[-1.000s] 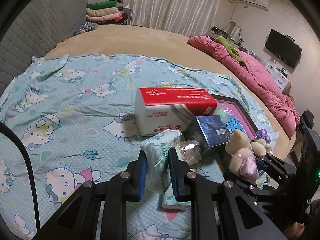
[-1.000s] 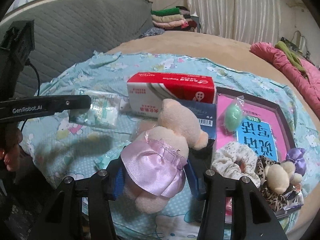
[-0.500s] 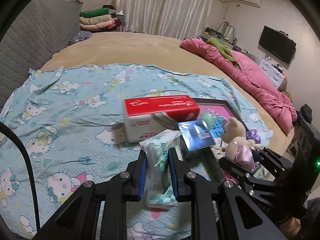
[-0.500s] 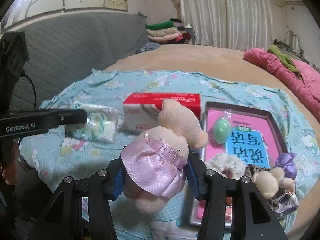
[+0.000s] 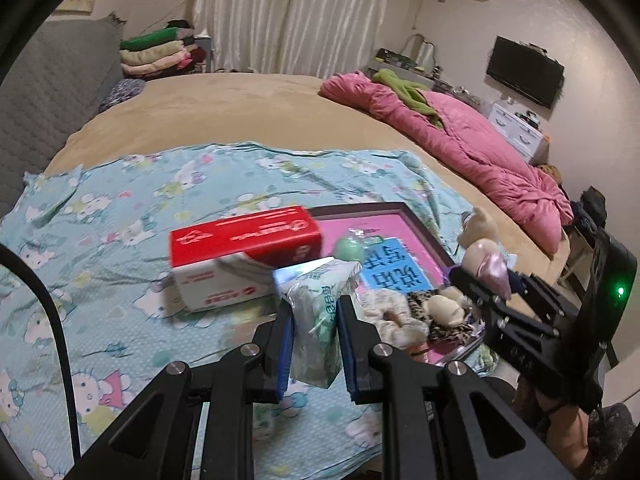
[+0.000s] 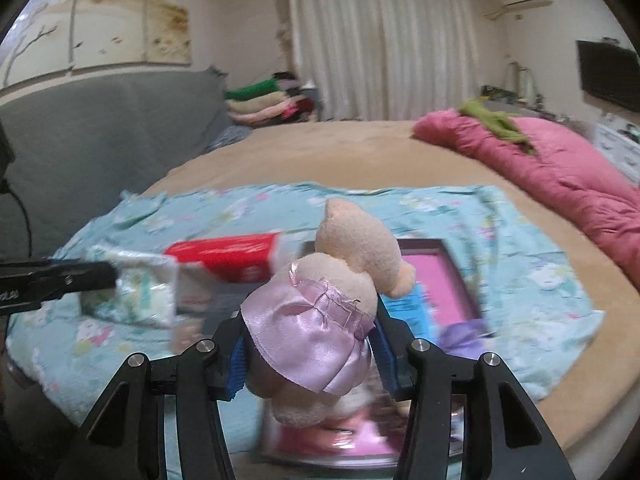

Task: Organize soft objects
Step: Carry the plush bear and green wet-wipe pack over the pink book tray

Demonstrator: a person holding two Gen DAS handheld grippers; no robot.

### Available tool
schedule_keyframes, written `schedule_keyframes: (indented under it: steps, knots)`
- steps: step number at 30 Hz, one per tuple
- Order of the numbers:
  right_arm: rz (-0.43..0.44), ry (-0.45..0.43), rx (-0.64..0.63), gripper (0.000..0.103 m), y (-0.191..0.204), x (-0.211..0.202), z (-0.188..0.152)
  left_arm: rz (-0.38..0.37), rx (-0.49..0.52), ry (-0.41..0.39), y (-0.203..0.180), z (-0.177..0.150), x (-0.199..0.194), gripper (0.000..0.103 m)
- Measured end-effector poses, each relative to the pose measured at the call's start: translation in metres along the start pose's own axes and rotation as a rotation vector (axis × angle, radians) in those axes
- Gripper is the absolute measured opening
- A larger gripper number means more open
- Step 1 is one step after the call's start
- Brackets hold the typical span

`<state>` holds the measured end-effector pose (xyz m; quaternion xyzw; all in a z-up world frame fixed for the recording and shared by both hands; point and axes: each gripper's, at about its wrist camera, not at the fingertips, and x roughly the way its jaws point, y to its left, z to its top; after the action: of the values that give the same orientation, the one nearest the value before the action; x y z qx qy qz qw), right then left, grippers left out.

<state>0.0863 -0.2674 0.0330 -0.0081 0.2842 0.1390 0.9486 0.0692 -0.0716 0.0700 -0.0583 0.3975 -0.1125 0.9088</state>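
left jaws (image 5: 314, 340) grip tissue pack (image 5: 320, 312) | right jaws (image 6: 308, 356) grip teddy (image 6: 332, 292) | tray (image 5: 424, 236) – scrunchies (image 5: 396, 312)

white curtains (image 5: 296, 12), wall tv (image 5: 524, 70), grey headboard (image 6: 100, 128), tan bed (image 5: 240, 108).

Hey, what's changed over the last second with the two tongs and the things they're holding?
Both tongs have lifted away from the bed. The left tongs carried the green-printed soft tissue pack up; the right tongs raised the beige plush bear in a lilac satin skirt. Both grips stayed shut. The red-and-white tissue box and pink framed board stayed put.
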Motion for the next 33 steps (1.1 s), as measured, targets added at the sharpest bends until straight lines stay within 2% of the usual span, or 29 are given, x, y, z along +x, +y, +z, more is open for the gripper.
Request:
schedule_keyframes:
  steps: [5, 13, 23, 33]
  knots:
    - [-0.066, -0.017, 0.048, 0.053, -0.035, -0.006, 0.0, -0.019, 0.046, 0.009, -0.028, 0.008, 0.011, 0.021]
    - [-0.067, -0.024, 0.087, 0.053, -0.051, -0.006, -0.001, -0.049, 0.069, 0.042, -0.058, 0.016, 0.044, 0.021]
    - [-0.072, -0.004, 0.089, 0.053, -0.056, 0.002, -0.005, -0.061, 0.043, 0.1, -0.065, 0.011, 0.091, 0.021]
    - [-0.061, 0.01, 0.096, 0.053, -0.059, 0.01, -0.007, -0.086, 0.01, 0.142, -0.067, 0.008, 0.115, 0.021]
